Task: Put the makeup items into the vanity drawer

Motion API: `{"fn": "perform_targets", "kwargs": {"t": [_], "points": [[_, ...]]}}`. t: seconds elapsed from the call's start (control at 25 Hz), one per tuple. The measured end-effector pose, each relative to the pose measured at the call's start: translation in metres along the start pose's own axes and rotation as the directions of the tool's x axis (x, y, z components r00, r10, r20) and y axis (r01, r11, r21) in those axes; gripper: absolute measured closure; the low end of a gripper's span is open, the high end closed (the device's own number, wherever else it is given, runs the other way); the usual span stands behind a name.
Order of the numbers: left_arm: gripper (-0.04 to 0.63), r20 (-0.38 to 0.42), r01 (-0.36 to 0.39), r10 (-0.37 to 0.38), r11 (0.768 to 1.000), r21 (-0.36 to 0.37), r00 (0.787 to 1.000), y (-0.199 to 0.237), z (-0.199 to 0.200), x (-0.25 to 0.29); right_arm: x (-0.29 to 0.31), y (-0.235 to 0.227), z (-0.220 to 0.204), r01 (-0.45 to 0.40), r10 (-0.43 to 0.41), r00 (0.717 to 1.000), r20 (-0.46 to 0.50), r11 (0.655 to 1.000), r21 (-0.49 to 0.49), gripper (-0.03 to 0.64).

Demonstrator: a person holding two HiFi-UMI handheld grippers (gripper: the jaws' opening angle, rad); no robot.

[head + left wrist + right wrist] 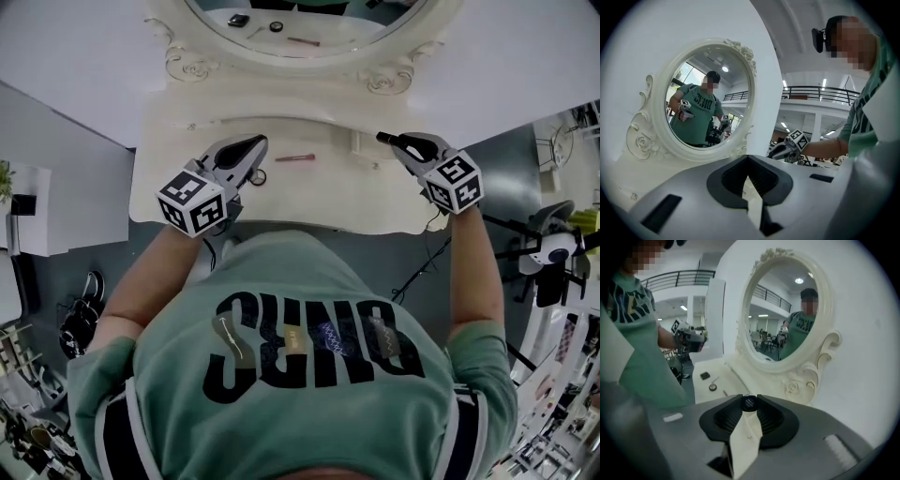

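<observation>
1. Seen from above, I stand at a cream desk [319, 197] with an oval mirror [708, 98], a gripper in each hand, both raised over the desk top.
2. My right gripper [398, 142] is clenched on a small dark tube [749, 402]. The tube sits between the tips of the jaws, and its round end faces that gripper's camera. From above it pokes out leftward over the back right part of the desk.
3. My left gripper [255, 142] is closed, its jaw tips meeting with nothing between them. It hangs over the left part of the desk.
4. A slim pink pencil [293, 157] lies flat on the desk between the two grippers, touching neither.
5. A small round pot [712, 386] rests on the desk just beside the left gripper, with a flat black compact [705, 375] near it, farther toward the desk's left end.
6. The mirror shows me in a green printed shirt, both grippers up.
</observation>
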State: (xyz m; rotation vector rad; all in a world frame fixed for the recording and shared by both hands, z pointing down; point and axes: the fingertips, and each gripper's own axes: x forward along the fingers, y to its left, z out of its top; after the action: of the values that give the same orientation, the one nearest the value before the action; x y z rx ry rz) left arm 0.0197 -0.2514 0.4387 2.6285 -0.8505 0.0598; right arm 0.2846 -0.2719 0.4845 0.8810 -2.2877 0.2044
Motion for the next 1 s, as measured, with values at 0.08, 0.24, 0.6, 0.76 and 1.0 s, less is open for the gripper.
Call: {"fn": "perform_targets", "kwargs": {"t": [0.08,0.24,0.6,0.76,1.0], "points": [[0.592,-0.034,0.013,-0.012,1.000,0.005,0.999,0.000,-0.014,0.019,0.014,-0.016,-0.033,-0.010,0.008,0.992,-0.127,1.000,-0.016,0.512],[0.592,-0.089,0.047,-0.046,0.999,0.013,0.995,-0.005,-0.040,0.054,0.038,-0.042,-0.099,-0.033,0.029,0.942,-0.335,0.999,-0.007,0.512],[0.592,-0.135,0.076,-0.083,0.996,-0.053,0.987,-0.009,-0.087,0.085,0.087,-0.076,-0.182,-0.049,0.085,0.834,-0.546,0.996,0.080,0.512],[0.592,-0.156,0.075,-0.083,0.995,-0.058,0.984,-0.007,-0.098,0.085,0.101,-0.081,-0.200,-0.050,0.086,0.785,-0.614,0.996,0.076,0.512],[0.592,-0.152,0.076,-0.085,0.995,-0.063,0.985,-0.005,-0.096,0.083,0.111,-0.083,-0.204,-0.032,0.073,0.774,-0.629,0.997,0.077,0.511]]}}
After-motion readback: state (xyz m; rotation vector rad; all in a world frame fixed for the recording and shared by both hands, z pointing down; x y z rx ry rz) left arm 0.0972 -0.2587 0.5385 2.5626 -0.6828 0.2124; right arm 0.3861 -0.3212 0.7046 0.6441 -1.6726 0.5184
